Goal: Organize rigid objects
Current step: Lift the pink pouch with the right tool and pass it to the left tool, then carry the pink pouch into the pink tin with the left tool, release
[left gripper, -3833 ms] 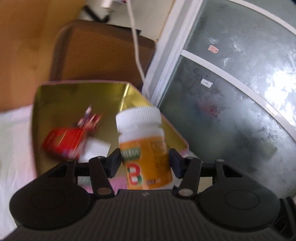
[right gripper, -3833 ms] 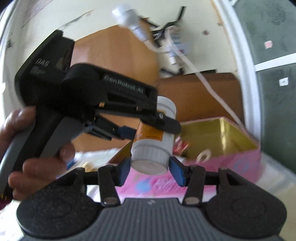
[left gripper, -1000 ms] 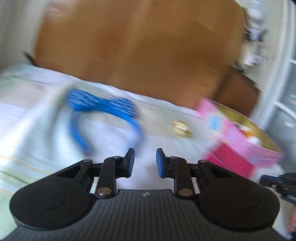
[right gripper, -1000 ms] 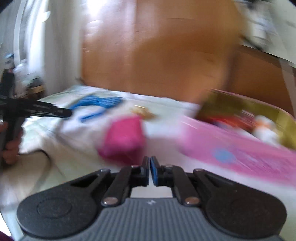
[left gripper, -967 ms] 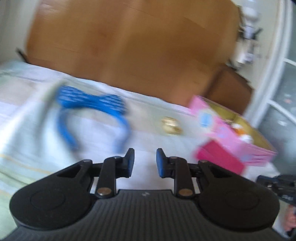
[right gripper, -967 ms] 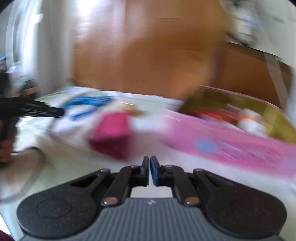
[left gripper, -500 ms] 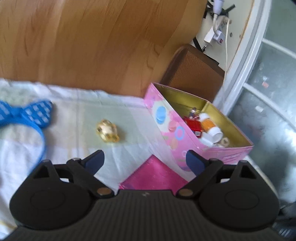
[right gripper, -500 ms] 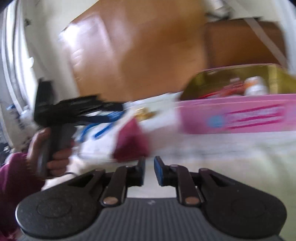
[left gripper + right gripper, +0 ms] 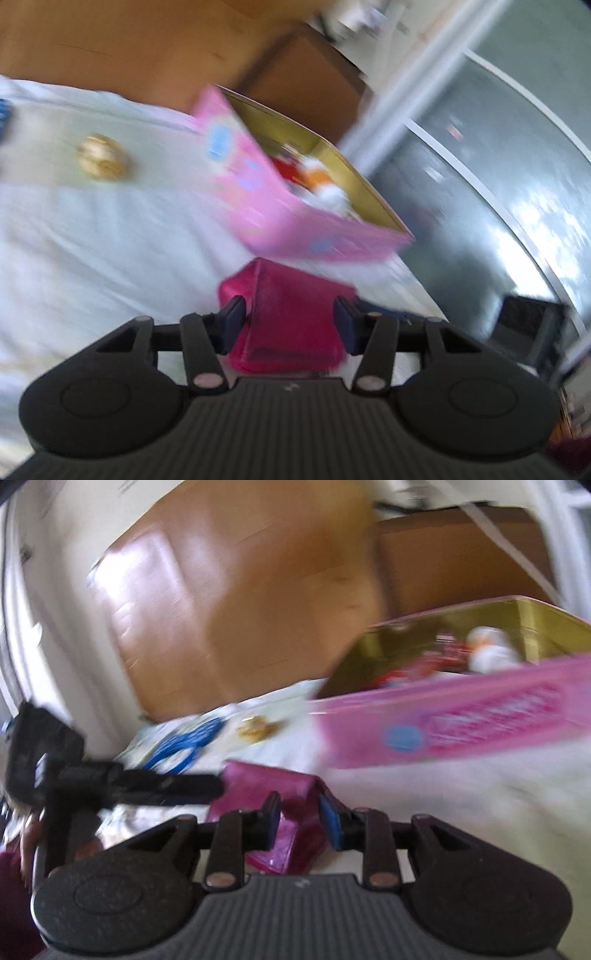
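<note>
Lying on the white sheet (image 9: 92, 251), just in front of the pink tin, a magenta box (image 9: 291, 317) is sitting between both grippers; blur is hiding which way its long axis is running, though one corner is pointing toward the tin. L gripper (image 9: 289, 323) is straddling it w/ jaws that have just been narrowing from wide, pads close to its sides, contact not clear. R gripper (image 9: 298, 821) is coming at the box (image 9: 280, 812) from the other side, jaws just been opening, spread a little round its near corner, not visibly pinching. Pink tin (image 9: 258, 206), gold inside, is standing open beyond the box, holding a red pack (image 9: 286, 170), an orange bottle w/ white cap (image 9: 321, 181) lying on its side, plus bits too blurred to tell. Gold trinket (image 9: 102, 161) is lying well apart on the sheet; blue headband (image 9: 184, 744) is lying near it.
</note>
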The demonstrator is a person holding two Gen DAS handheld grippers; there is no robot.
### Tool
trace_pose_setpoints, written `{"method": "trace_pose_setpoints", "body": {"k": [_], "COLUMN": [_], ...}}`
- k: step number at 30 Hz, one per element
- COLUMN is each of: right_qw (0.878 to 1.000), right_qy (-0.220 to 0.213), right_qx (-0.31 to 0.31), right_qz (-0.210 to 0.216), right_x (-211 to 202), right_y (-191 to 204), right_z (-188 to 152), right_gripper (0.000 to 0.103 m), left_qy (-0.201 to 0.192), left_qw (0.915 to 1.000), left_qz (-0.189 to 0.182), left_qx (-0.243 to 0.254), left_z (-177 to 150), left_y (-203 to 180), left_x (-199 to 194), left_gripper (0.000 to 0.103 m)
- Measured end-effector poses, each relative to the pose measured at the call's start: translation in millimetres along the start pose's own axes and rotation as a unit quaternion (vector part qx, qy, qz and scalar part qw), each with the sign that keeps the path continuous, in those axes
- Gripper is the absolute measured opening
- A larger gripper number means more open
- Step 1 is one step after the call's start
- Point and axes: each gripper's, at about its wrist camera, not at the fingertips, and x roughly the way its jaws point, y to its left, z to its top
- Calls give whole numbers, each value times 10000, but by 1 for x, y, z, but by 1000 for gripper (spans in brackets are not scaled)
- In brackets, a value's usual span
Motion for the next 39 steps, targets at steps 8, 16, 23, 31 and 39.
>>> {"method": "trace_pose_setpoints", "body": {"k": [8, 16, 23, 31, 39], "right_qw": [9995, 9957, 9928, 9996, 9988], "right_qy": [-105, -800, -1032, -91, 10], "right_qx": [64, -460, -612, 141, -265], "right_qz": [-284, 69, 19, 241, 407], "right_x": [-43, -56, -70, -61, -33], "right_y": [-28, -14, -27, -68, -42], "right_z": [-19, 22, 42, 2, 9], "right_gripper": [23, 3, 11, 28, 18], "left_qy": [272, -228, -430, 258, 618], "left_qw": [9948, 9912, 9841, 9961, 9947], "left_qz": [158, -50, 308, 430, 383], "left_qx": [968, 1306, 1696, 727, 733], "left_z": [-22, 38, 66, 13, 8], "left_y": [-60, -89, -95, -45, -50], "left_x": [36, 22, 22, 19, 43], "left_gripper": [47, 16, 26, 66, 31]}}
